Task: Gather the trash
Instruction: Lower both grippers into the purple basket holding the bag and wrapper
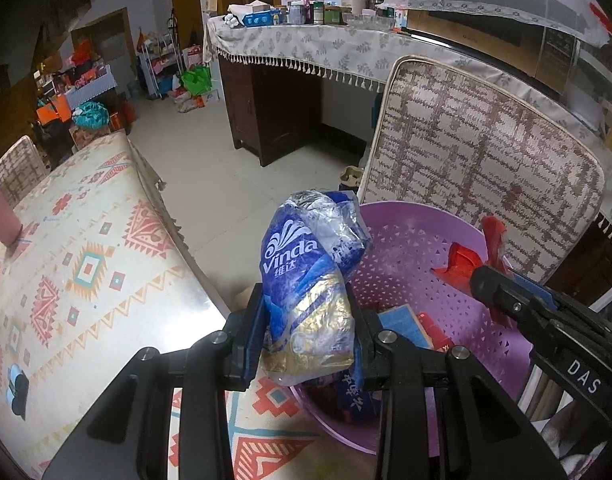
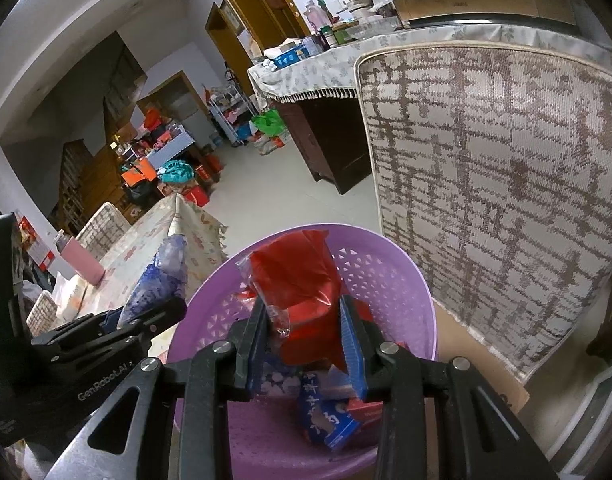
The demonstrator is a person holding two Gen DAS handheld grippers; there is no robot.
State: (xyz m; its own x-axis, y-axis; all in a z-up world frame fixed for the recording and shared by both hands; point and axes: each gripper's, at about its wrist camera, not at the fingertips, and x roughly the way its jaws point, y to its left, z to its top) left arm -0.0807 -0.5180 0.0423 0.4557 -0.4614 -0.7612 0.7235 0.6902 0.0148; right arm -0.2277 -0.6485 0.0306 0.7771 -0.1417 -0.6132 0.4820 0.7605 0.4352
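Left claw (image 1: 307, 320) clamps Vinda tissue wrapper (image 1: 302, 280) at purple basket's (image 1: 405, 240) 9 o'clock rim; right claw (image 2: 304, 328) pinches red plastic bag (image 2: 298, 276) above basket.

My black fingers (image 1: 254, 320) pinch a blue, white and gold wrapper (image 1: 306, 288); my other hand's hold a red packet (image 2: 302, 292). The basket (image 2: 385, 280) is lilac, the worktop (image 1: 86, 264) cream with coral-and-teal diamonds.
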